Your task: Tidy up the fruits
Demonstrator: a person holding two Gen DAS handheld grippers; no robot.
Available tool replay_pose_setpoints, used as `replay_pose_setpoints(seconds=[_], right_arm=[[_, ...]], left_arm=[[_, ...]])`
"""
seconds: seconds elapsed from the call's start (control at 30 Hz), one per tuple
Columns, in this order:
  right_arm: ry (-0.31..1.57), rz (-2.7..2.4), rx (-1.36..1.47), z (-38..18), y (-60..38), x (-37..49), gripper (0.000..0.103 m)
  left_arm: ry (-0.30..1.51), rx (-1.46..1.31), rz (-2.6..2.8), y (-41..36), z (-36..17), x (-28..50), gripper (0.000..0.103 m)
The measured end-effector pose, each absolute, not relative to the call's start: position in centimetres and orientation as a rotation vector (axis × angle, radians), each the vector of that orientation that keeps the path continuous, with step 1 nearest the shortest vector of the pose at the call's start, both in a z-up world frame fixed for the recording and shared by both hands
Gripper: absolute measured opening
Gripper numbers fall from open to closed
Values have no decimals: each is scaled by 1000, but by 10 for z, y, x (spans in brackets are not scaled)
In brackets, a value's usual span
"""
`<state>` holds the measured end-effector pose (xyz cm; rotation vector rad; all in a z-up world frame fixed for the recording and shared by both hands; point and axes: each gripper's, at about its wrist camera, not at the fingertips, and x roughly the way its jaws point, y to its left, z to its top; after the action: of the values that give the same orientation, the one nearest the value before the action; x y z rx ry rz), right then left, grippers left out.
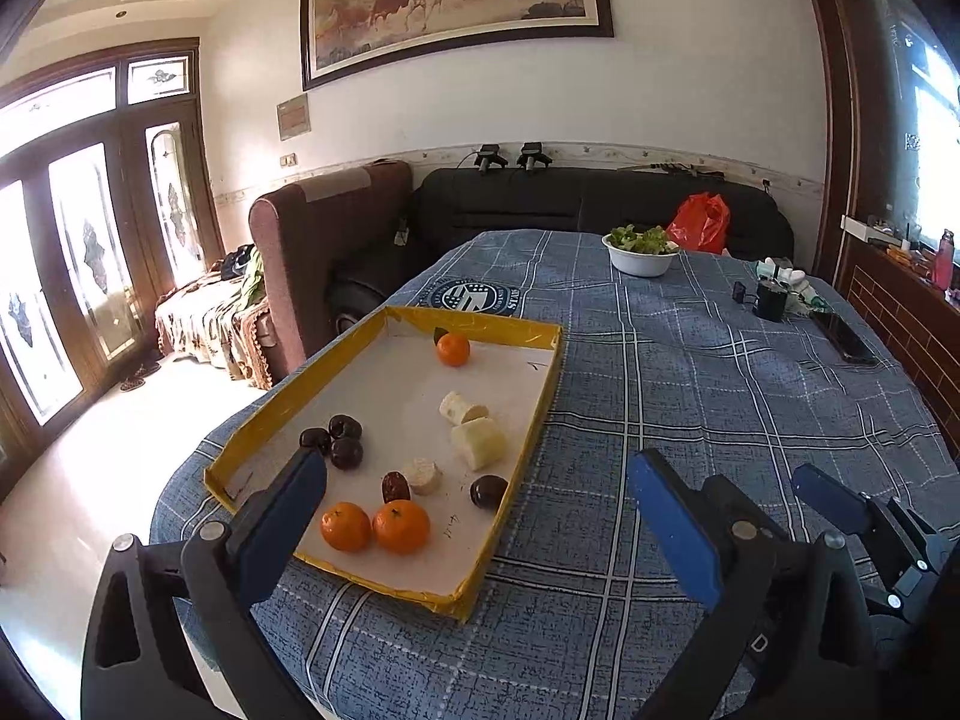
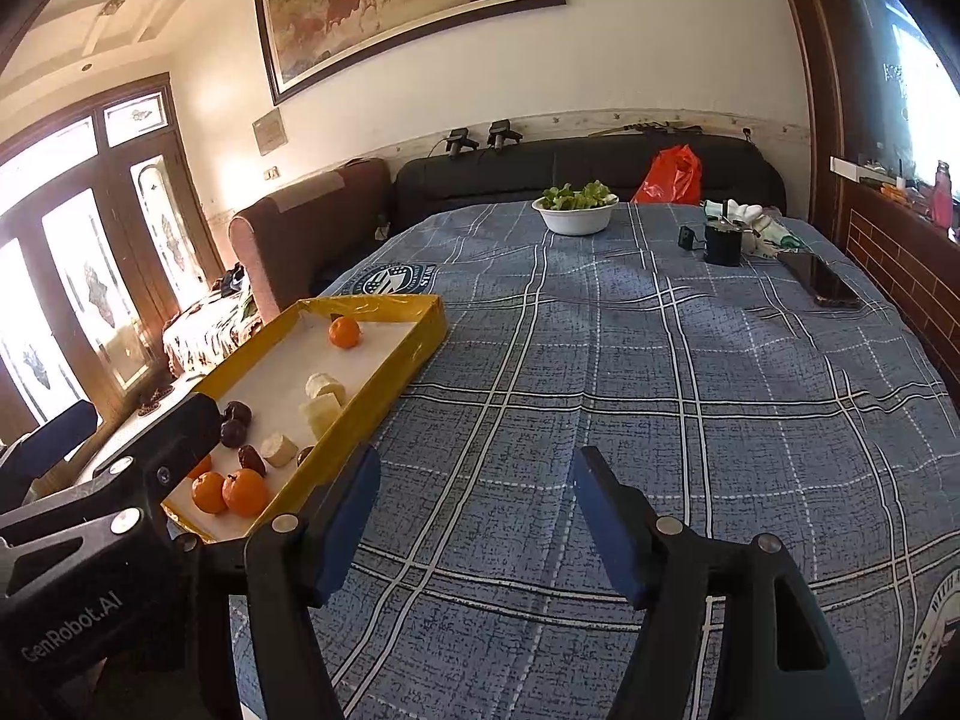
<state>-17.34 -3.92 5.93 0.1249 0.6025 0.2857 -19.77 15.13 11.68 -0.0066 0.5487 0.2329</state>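
My left tongs [image 1: 477, 516] stand wide apart with nothing between them, hovering over the near end of the yellow tray [image 1: 543, 414]; my right tongs [image 2: 477, 516] are also apart and empty, over the bare blue plaid cloth [image 2: 660, 360] of the tabletop just right of the tray. No earlier view is at hand, so I speak only of how they stand. In the tray the fruit lies mixed: two oranges [image 1: 375, 527] touch each other at the near edge, a third orange [image 1: 453, 349] sits alone at the far end, three dark dates [image 1: 339, 441] cluster on the left, two more dark ones lie apart near the middle and right wall, and pale cut pieces [image 1: 477, 441] lie between. Well beyond, a white bowl of greens [image 1: 641, 252] stands at the far side. I judge sorting is barely under way. The risks: the oranges are round and could roll off my pads if I pinch off-centre; the left finger already hangs close to the dates and could knock them; and the light tray may slide on the cloth if I push against its wall.
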Motion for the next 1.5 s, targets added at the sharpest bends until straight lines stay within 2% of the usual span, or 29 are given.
replay_pose_setpoints(seconds=[1.5], right_arm=[[673, 288, 119, 38, -25, -163, 73]], left_arm=[[657, -71, 202, 161, 92, -181, 101]])
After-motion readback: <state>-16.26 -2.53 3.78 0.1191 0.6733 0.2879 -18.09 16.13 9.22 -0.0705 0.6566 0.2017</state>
